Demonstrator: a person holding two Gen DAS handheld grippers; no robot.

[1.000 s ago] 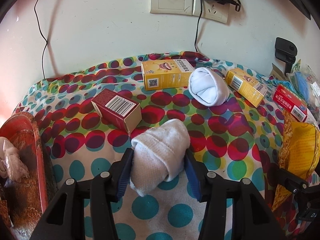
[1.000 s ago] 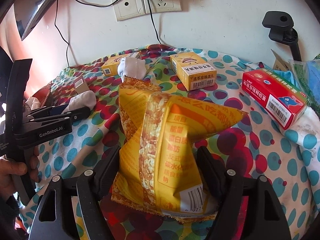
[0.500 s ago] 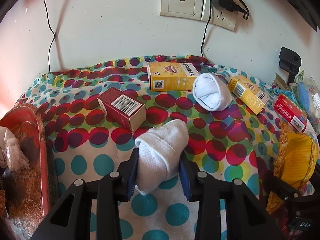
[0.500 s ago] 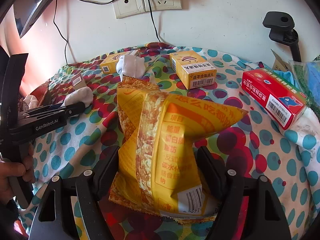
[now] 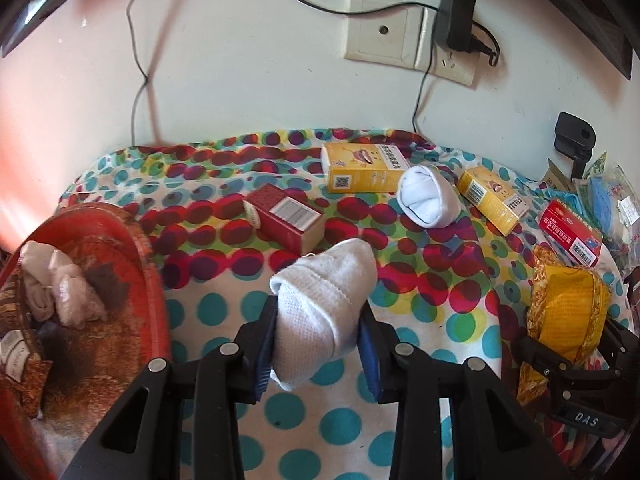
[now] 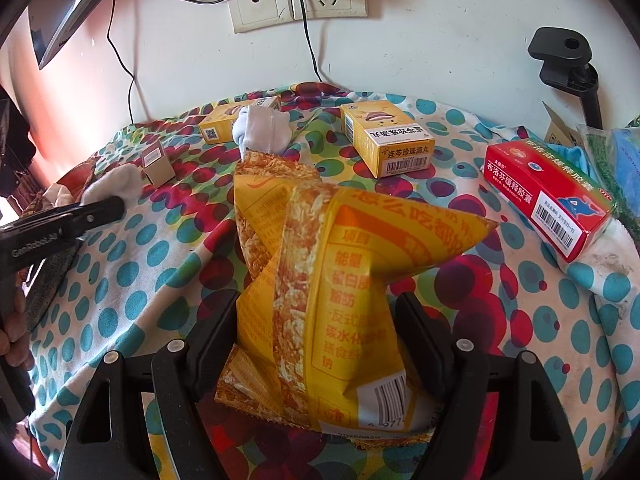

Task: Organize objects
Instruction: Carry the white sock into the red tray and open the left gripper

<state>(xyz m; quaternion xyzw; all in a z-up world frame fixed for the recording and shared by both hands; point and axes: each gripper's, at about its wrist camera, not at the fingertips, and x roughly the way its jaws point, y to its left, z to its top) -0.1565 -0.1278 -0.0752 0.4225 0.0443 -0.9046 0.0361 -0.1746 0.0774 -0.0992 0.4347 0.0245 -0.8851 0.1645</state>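
Sock point(image 5: 324, 308) squeezed in left tool point(image 5: 318, 344), snack bag point(image 6: 340, 312) (base cropped) clamped in right tool point(image 6: 316, 344)

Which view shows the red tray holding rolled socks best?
The left wrist view: the red tray fills its lower left, rim and rolled socks clear. The right wrist view shows only a sliver at its left edge, behind the left gripper.

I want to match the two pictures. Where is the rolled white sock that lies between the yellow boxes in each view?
Left wrist view: the rolled white sock lies upper right of centre, between two yellow boxes.
Right wrist view: the same sock lies upper left of centre, behind the yellow snack bag.
Shared landmark: the wall socket above the cloth.
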